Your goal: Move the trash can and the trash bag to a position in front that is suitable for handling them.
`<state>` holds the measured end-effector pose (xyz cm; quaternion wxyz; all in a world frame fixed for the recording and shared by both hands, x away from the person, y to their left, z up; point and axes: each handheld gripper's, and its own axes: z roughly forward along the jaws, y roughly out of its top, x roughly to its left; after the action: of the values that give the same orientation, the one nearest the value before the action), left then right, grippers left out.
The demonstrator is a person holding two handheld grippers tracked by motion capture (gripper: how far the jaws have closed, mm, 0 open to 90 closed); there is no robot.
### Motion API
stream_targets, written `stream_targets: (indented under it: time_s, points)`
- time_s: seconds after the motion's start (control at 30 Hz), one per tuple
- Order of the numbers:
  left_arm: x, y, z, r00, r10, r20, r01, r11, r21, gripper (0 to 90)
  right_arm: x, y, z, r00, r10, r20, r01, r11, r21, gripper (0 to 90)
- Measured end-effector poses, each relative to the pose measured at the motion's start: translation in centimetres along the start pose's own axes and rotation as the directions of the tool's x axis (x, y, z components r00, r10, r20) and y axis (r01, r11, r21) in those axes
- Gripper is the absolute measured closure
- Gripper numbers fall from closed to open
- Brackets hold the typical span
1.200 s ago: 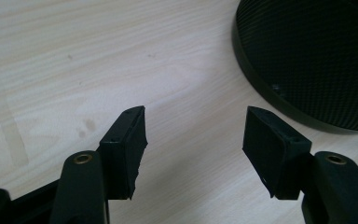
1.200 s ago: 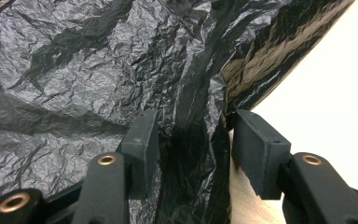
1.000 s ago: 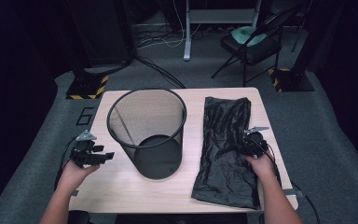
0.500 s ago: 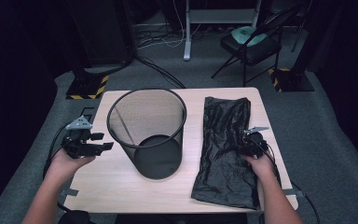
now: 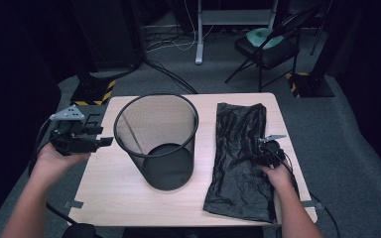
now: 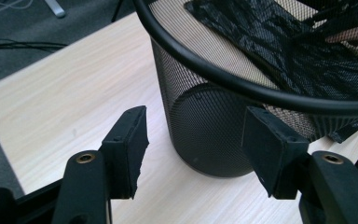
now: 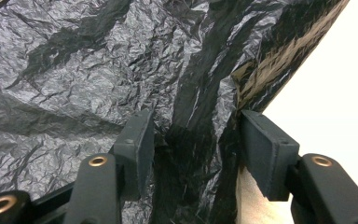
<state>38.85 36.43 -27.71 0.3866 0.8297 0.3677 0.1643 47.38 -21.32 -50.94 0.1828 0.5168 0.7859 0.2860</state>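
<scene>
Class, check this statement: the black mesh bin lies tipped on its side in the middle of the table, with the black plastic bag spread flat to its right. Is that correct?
Not quite. The black mesh bin stands upright on its base, open end up, as the high view shows. The rest holds: it is mid-table, with the black plastic bag spread flat to its right.

High view overhead; claw views close; shared: bin [image 5: 158, 141], bag [image 5: 238, 158].

The table [image 5: 109, 198] held one black wire-mesh wastebasket [image 5: 157, 144] and one black plastic bag [image 5: 238, 163] lying flat. Two grippers were present, the left gripper [image 5: 96, 141] and the right gripper [image 5: 264, 148], one in each of the person's two hands. One folding chair [image 5: 265, 47] stood on the floor beyond.
</scene>
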Motion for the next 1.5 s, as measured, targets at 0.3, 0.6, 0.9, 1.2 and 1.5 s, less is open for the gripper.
stream_targets:
  time_s: [0.3, 0.6, 0.9, 1.2, 1.5]
  points:
    - [1.5, 1.7, -0.8, 0.9956, -0.066, 0.067, 0.071, 0.9942, -0.081, 35.6, 0.0, 0.0, 0.0, 1.0, 0.001, 0.001, -0.001, 1.0, 0.0, 44.5]
    - [1.7, 1.9, 2.1, 0.9916, -0.074, 0.106, 0.082, 0.9938, -0.076, 36.7, 0.0, 0.0, 0.0, 1.0, -0.003, -0.002, 0.003, 1.0, -0.001, 44.2]
    - [1.6, 2.4, 3.8, 0.9912, -0.074, 0.11, 0.08, 0.9954, -0.052, 42.0, 0.0, 0.0, 0.0, 1.0, -0.005, -0.004, 0.005, 1.0, 0.0, 43.9]
    - [1.0, 2.5, 4.1, 0.9895, -0.097, 0.106, 0.102, 0.9941, -0.036, 43.5, 0.0, 0.0, 0.0, 1.0, -0.006, -0.006, 0.006, 1.0, 0.001, 43.6]
    - [-0.3, 2.9, 4.7, 0.9911, -0.073, 0.111, 0.078, 0.9964, -0.033, 43.8, 0.0, 0.0, 0.0, 0.9999, -0.008, -0.007, 0.008, 1.0, 0.0, 43.5]
